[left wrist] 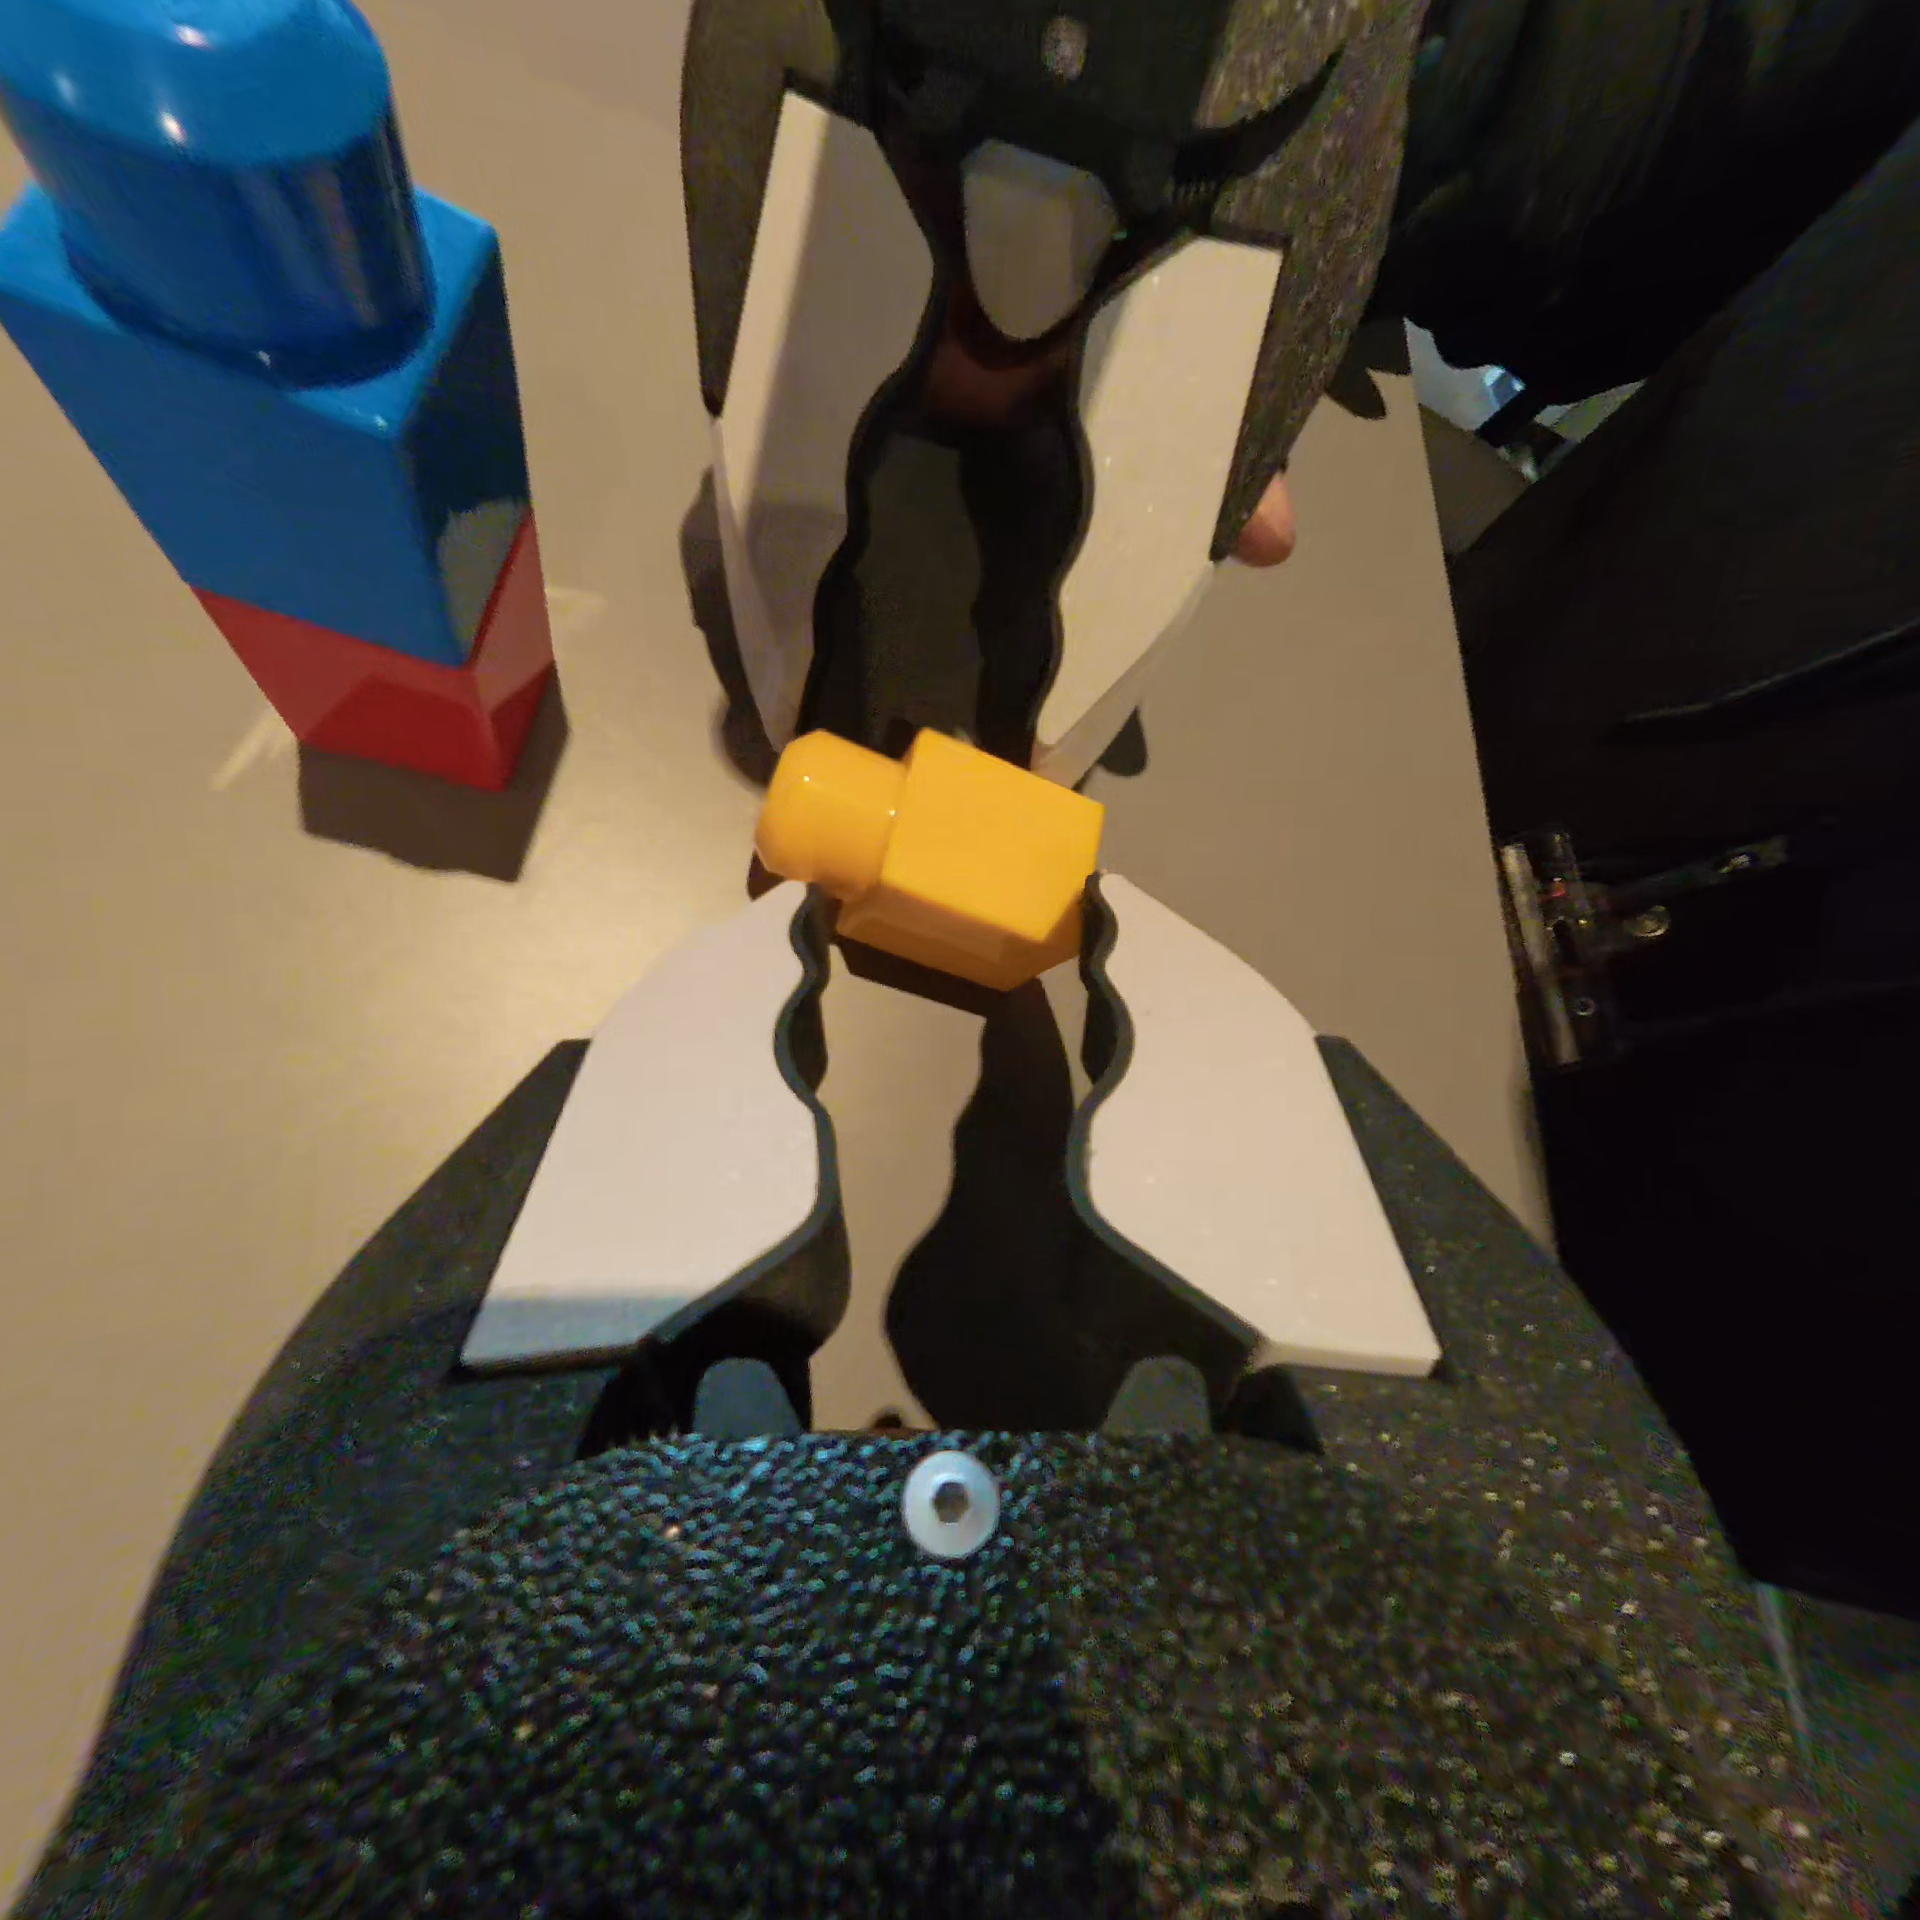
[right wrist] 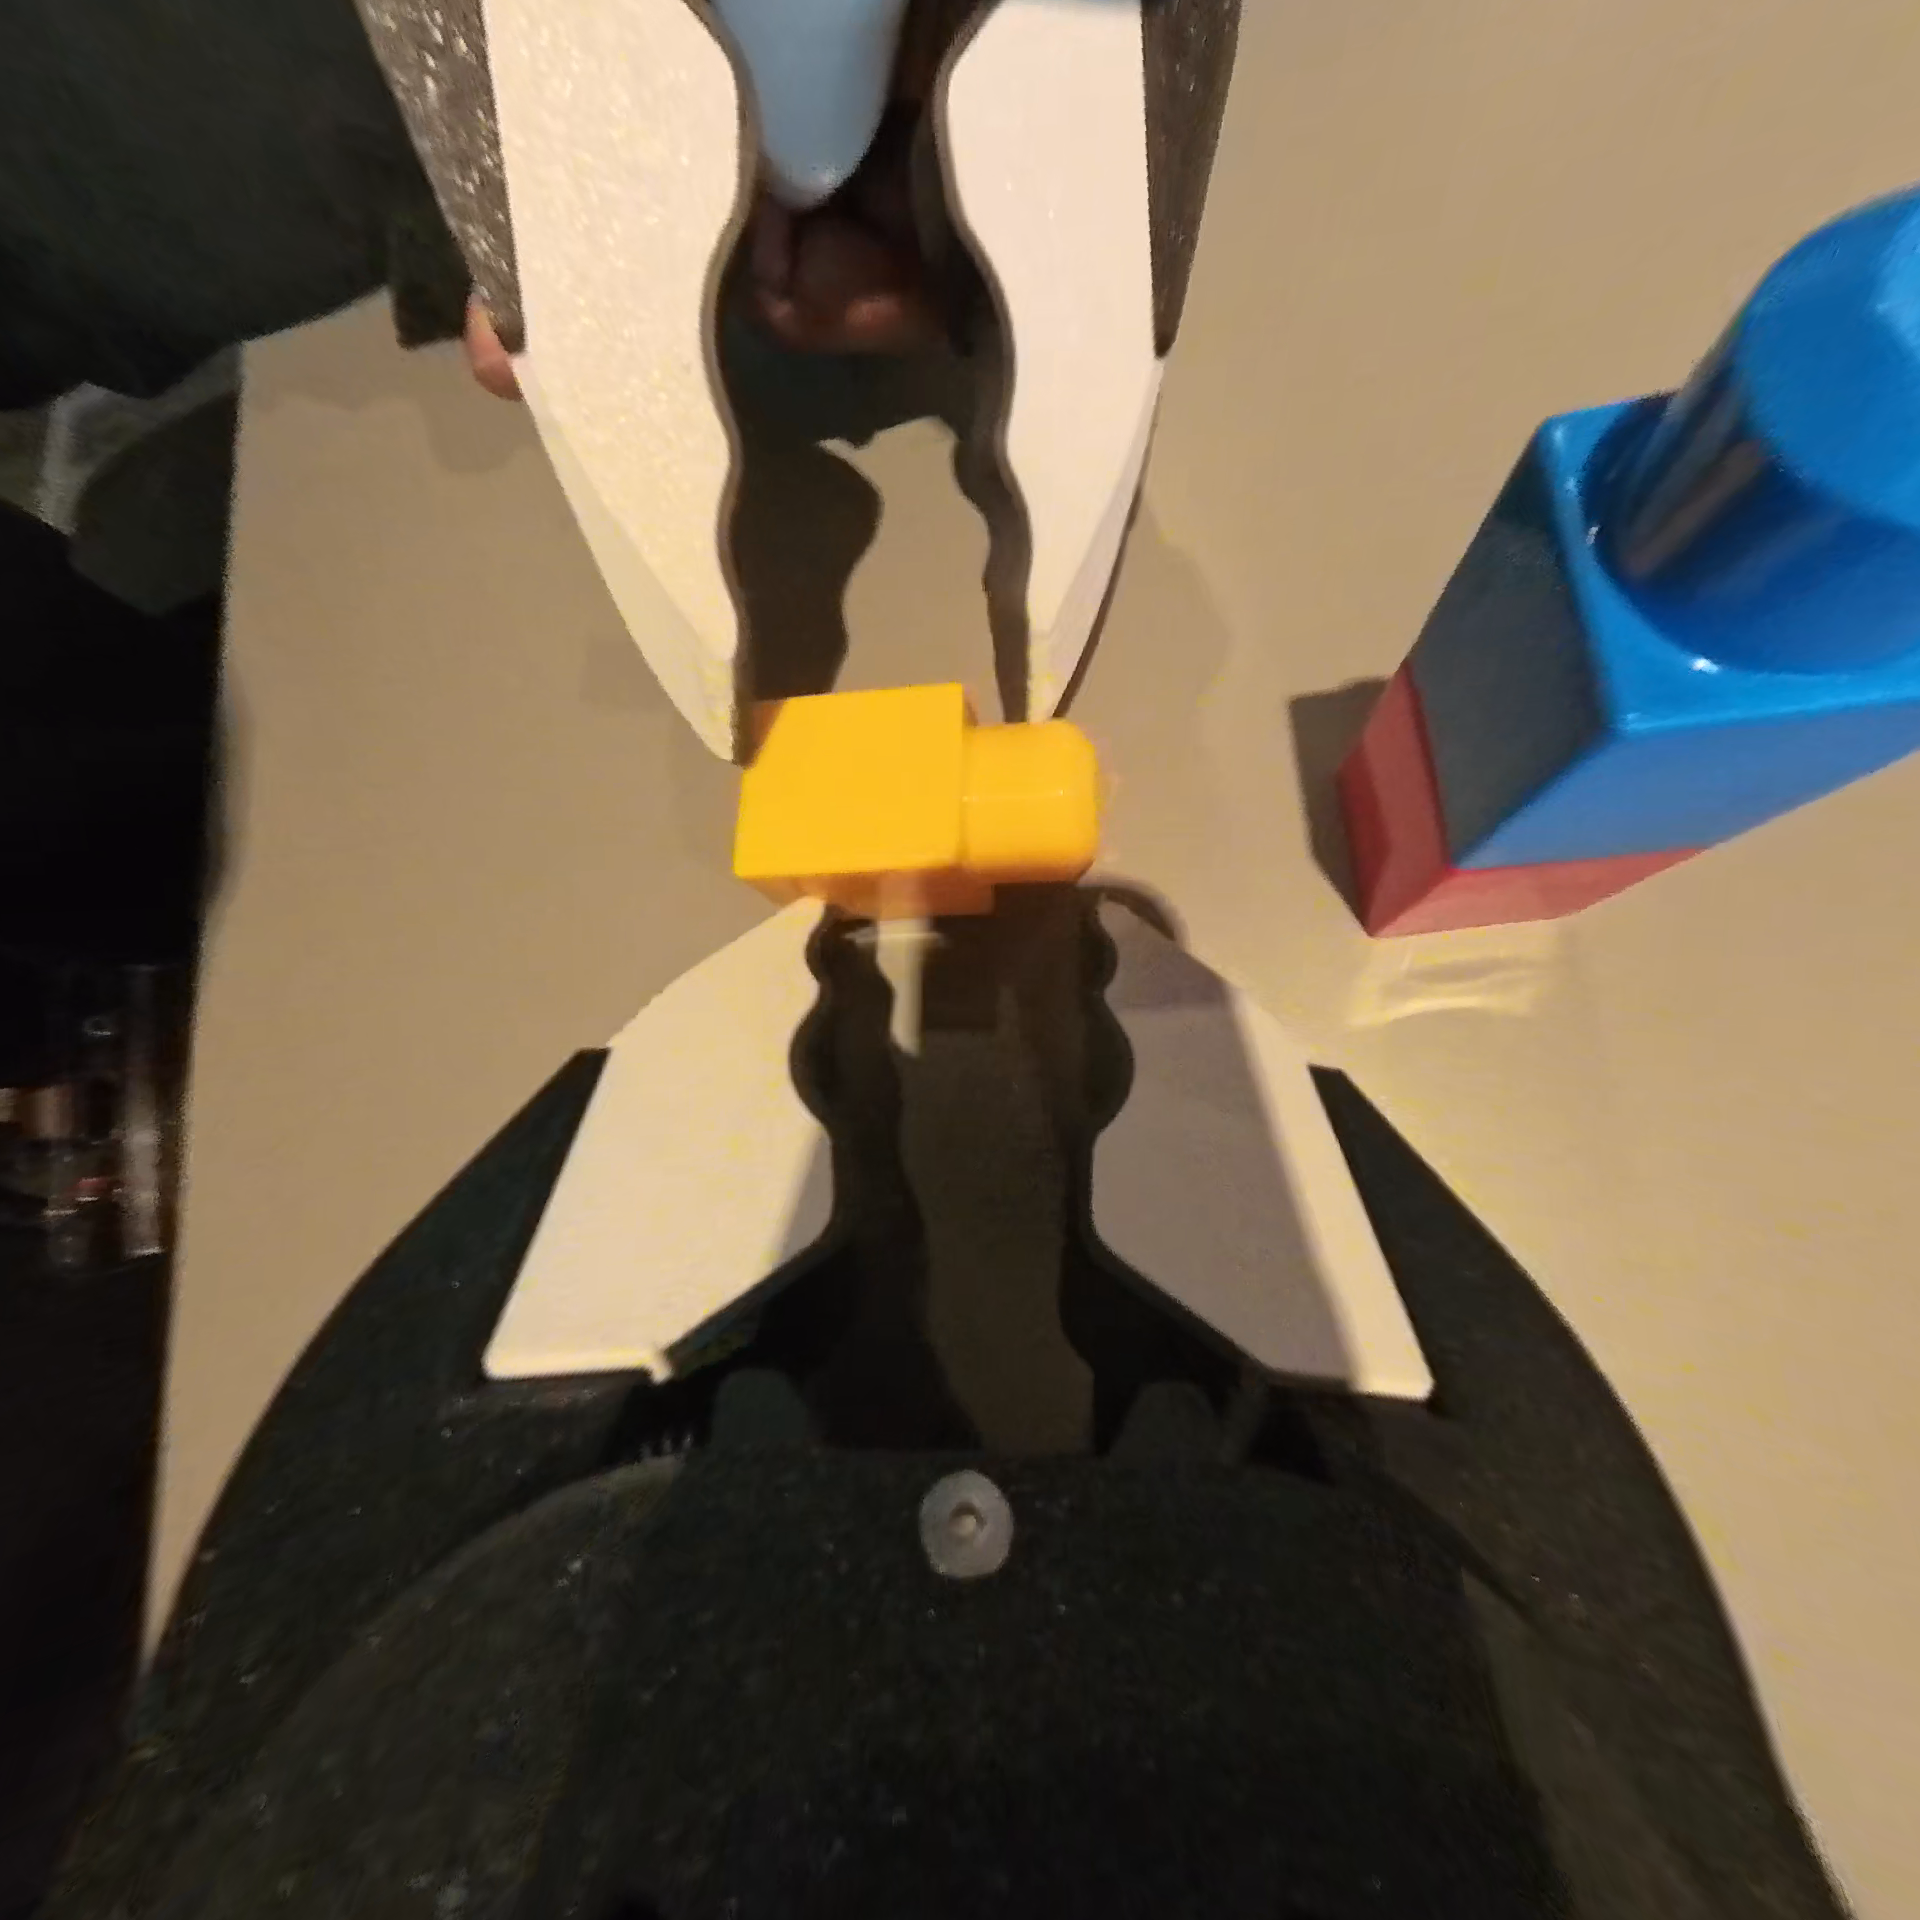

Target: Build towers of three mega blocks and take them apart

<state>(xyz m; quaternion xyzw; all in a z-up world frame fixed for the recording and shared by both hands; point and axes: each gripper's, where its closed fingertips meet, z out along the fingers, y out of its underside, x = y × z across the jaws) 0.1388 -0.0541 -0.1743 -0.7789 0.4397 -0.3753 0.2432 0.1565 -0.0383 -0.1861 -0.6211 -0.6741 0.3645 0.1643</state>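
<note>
**Yellow block held between two opposed claws**

The yellow block (left wrist: 940, 868) lies on its side, stud pointing sideways toward the two-block stack. It sits between the tips of both claws, which face each other across it. Whether the block rests on the surface or is lifted just clear of it cannot be determined.

Left claw (left wrist: 951, 914): fingers partly spread, tips on either side of the block's square body and touching it; it pinches the block.

Right claw (right wrist: 935, 914): fingers partly spread to about the block's width. In the right wrist view its tips reach the near edge of the block; in the left wrist view they stand just behind the block. Whether they actually clamp it cannot be told.

Stack: a blue block (left wrist: 312, 416) stands on a red block (left wrist: 416, 696), studs up, upright on the surface, near the yellow block and apart from it. The stack casts a dark shadow.

Surface (left wrist: 208, 1039): plain, matte beige, lit warmly, with the claws' shadows below the fingers.

Surroundings: beyond the surface edge the area is dark; a black fixture with metal hardware (left wrist: 1590, 935) stands at that edge. A fingertip (left wrist: 1268, 530) of the person shows beside the right claw's body.
</note>
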